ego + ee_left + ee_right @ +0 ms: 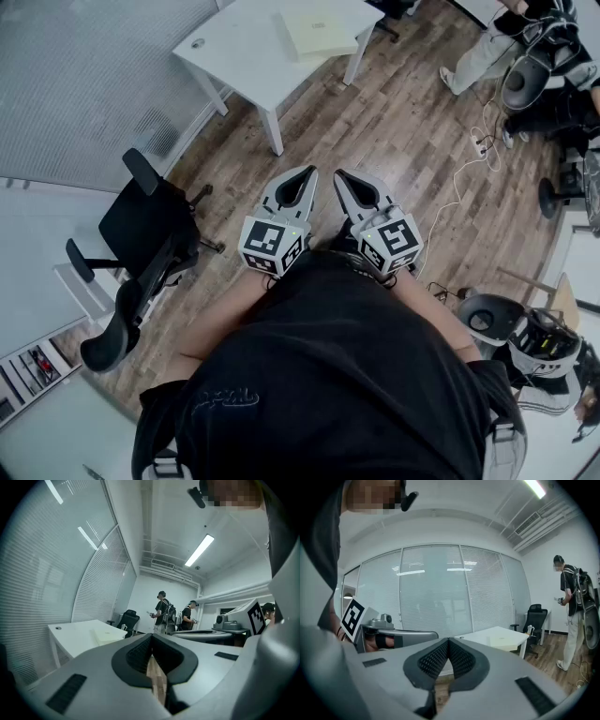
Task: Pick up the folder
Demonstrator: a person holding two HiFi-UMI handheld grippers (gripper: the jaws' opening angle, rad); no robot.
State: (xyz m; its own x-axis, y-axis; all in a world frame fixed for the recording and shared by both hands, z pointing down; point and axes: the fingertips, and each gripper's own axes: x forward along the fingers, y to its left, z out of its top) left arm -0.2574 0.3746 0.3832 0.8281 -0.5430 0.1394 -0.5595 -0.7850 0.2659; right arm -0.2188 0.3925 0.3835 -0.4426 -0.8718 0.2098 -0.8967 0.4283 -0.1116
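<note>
A pale yellow folder (317, 34) lies flat on the white table (246, 58) at the top of the head view, well ahead of me. It also shows on the table in the left gripper view as the folder (107, 635) and in the right gripper view as the folder (505, 641). My left gripper (311, 172) and right gripper (338, 174) are held side by side close to my body, over the wooden floor, far short of the table. Both are shut with nothing between their jaws.
A black office chair (141, 246) stands at my left, near a glass wall with blinds (84, 84). Cables (469, 169) trail over the floor at the right. People (163, 612) with equipment stand beyond the table, and another black chair (533, 620) is by it.
</note>
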